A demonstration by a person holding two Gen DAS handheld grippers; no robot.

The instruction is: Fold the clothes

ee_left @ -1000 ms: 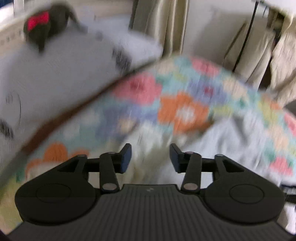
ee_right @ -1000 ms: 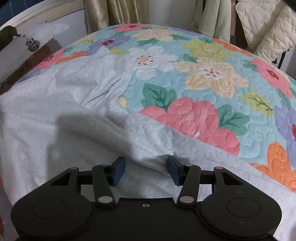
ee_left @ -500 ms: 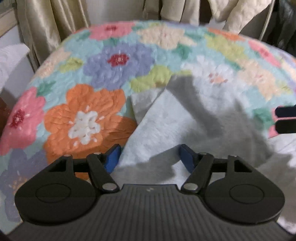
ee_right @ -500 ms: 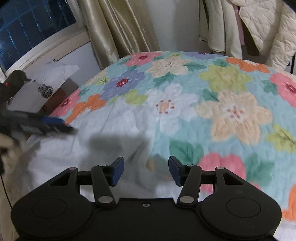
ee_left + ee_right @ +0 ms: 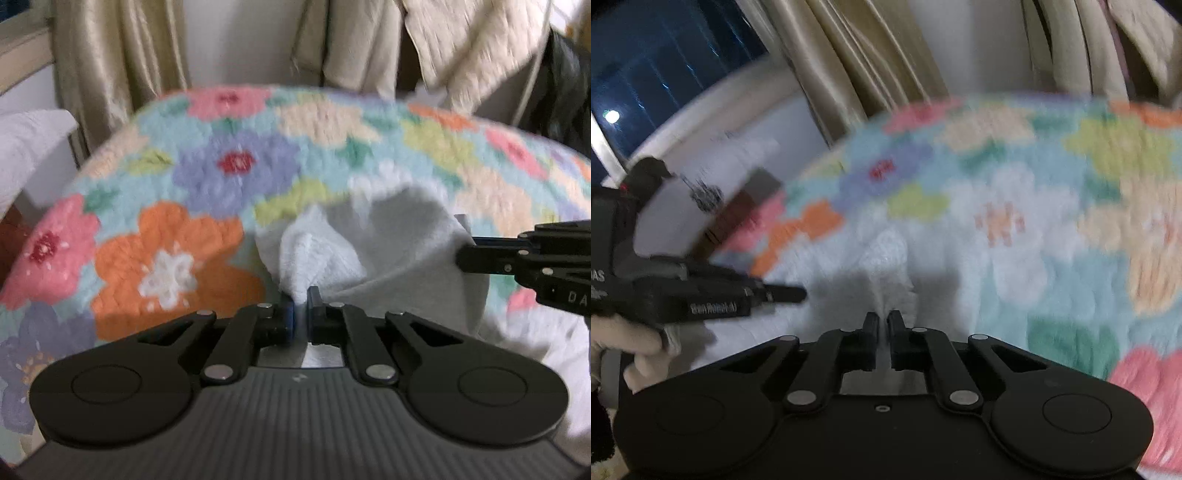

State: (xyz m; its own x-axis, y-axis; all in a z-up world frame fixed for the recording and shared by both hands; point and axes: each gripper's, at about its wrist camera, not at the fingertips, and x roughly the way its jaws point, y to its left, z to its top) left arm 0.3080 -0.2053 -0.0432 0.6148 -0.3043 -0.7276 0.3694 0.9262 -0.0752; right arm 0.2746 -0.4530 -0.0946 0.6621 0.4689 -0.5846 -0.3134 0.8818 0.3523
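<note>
**Both grippers clamped on garment**

I saw the left gripper [image 5: 301, 308] and right gripper [image 5: 882, 332] each pinching the white garment [image 5: 399, 243] on the floral quilt [image 5: 177, 236]. Only the right view showed a gloved hand [image 5: 646, 350]. Half a second earlier, both jaws stood apart.

A home bedroom: a bed under a flowered quilt [image 5: 229, 177], gold curtains [image 5: 118, 62] at the far wall beside a dark window [image 5: 665, 66], quilted clothes [image 5: 469, 44] hanging far right.
</note>
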